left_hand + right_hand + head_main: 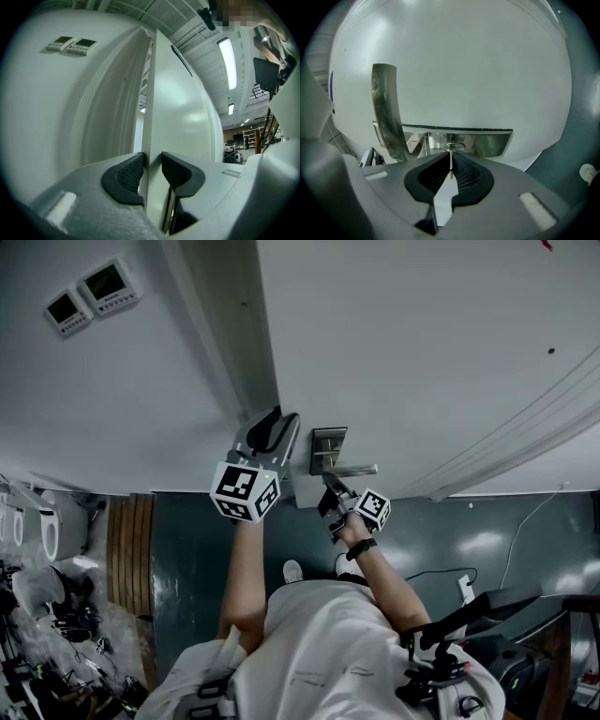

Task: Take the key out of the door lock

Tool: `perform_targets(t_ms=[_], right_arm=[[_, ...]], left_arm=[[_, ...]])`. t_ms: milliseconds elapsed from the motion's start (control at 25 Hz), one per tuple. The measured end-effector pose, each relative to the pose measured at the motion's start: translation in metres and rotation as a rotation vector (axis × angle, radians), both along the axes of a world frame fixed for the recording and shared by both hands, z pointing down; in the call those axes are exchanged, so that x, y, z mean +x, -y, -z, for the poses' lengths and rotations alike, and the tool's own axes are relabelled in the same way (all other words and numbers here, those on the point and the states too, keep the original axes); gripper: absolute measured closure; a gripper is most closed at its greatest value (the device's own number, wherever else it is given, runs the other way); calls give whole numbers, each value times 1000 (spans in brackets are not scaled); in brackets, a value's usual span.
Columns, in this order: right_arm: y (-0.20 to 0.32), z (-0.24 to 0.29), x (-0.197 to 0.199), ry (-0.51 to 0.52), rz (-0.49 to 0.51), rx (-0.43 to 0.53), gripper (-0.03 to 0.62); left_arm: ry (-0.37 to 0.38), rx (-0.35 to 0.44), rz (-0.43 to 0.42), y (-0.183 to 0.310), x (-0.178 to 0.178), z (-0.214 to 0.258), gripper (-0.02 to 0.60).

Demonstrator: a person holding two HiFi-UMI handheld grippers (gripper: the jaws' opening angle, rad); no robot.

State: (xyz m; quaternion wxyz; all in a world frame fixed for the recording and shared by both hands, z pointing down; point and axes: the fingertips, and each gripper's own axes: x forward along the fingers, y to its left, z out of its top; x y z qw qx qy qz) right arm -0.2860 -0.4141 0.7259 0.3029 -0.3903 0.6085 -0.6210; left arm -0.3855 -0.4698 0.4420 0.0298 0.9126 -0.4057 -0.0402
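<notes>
White door (422,334) over a teal floor (187,549). The key (450,161) — thin, silvery, edge-on — sits in the door's lock plate (480,143), pinched by the right tool (450,169); the left tool (152,169) clamps the door's edge.

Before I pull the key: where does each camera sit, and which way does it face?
Head view: on the person's head, looking steeply down at the door; both forearms, left gripper and right gripper show.
Left gripper view: rides the left gripper, looking along its jaws, which clamp the door's edge.
Right gripper view: rides the right gripper, facing the lock plate; jaws shut on the key.
Shared: the door, in all three.
</notes>
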Motion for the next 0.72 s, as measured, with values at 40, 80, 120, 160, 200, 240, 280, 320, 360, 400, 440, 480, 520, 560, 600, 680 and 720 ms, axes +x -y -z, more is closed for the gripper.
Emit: perform_targets(t_ms=[40,80,120,160,200,240,280,320,360,400,440,480,520,560,600,680,720], right_arm=[[0,0,1,-4,-4,0,566],[0,-1,2,-3,-8,2,566],[-1,-2,2,2,-11,7,568],[-4,-2,2,10,-11,14,568],[-11,-1,0,18,-6,19,568],[-21,0,-1,27,0,22,568],[-35,-1,-3,37,6,21,568],[-51,-3,-2,45,8,17,568],[-66,-7,1,50,3,13,568],[-78,-9,4,53,-7,11,568],[-89,-9,8,48,-17,15,568],[-97,-6,12,29,-25,24,568],[-103,0,16,-3,-28,41,568],[-107,8,19,-48,-26,63,568],[-110,17,22,-100,-22,88,568],[-115,38,30,-203,-20,131,568],[-118,49,35,-251,-24,151,568]], left_arm=[[3,-1,-4,0,0,0,451],[4,-1,-7,0,1,0,451],[5,-2,-8,1,1,0,451],[6,-3,-8,1,2,-1,451],[9,-7,-5,2,2,-2,451],[14,-12,3,2,1,-2,453],[18,-16,11,0,1,-2,454],[18,-19,15,-1,2,-1,454],[9,-18,15,-3,2,0,454],[-4,-15,11,-4,3,0,456],[-17,-9,7,-5,3,1,456],[-27,-3,6,-6,3,1,457],[-37,4,9,-6,2,1,457],[-44,12,18,-6,1,1,457],[-46,22,34,-6,-1,1,462],[-33,42,73,-9,-7,-1,509],[-24,47,86,-12,-10,-4,512]])
